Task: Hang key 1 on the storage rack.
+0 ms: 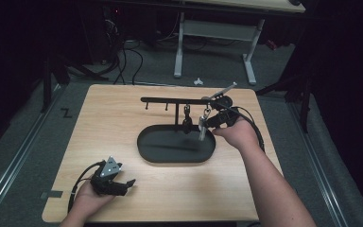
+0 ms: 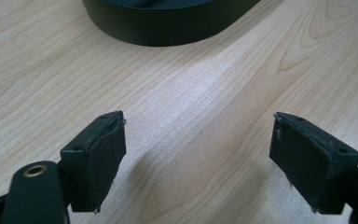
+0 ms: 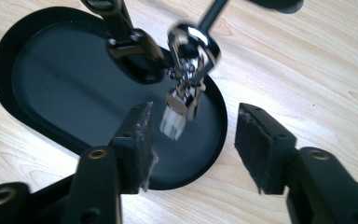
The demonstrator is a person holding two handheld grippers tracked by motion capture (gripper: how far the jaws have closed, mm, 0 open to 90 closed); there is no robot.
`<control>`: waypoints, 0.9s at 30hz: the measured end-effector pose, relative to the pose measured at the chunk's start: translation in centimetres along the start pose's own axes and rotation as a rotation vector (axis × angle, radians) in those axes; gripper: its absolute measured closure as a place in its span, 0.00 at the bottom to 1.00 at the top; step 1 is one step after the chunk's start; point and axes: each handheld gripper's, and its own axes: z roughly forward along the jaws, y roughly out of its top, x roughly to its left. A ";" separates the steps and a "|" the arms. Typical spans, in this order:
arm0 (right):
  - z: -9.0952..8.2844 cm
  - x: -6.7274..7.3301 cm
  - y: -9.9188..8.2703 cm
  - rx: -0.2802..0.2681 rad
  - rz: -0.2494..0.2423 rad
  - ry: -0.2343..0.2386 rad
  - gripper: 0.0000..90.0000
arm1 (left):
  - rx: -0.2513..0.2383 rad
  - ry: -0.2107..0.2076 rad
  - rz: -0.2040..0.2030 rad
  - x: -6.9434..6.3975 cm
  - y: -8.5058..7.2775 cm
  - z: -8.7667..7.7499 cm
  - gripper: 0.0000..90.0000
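left gripper [image 2: 198, 154] fingers wide, bare table [image 2: 191, 93] | right gripper [image 3: 193, 144] fingers wide, silver keychain [image 3: 186, 88] between

A black metal rack with an oval tray base [image 1: 170, 152], a post and a hooked crossbar [image 1: 170, 100] stands mid-worktop. A shiny silver wrench [image 3: 182, 100] hangs tilted from a hook, beside a black wrench [image 3: 130, 44].
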 end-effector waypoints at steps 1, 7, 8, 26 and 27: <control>0.1 -0.2 -0.3 0.001 0.000 0.004 0.48 | 0.000 0.000 0.000 0.0 0.0 0.0 0.21; 0.9 -1.2 -2.1 -0.018 0.029 0.008 0.43 | -0.001 0.001 -0.003 0.0 0.0 0.0 0.21; 0.9 -1.2 -2.1 -0.018 0.029 0.008 0.43 | -0.001 0.001 -0.003 0.0 0.0 0.0 0.21; 3.4 -2.2 -8.9 -0.147 0.088 0.019 0.36 | -0.005 -0.012 0.003 0.0 0.3 0.3 0.21; 3.4 -2.2 -8.9 -0.147 0.088 0.019 0.36 | -0.005 -0.012 0.003 0.0 0.3 0.3 0.21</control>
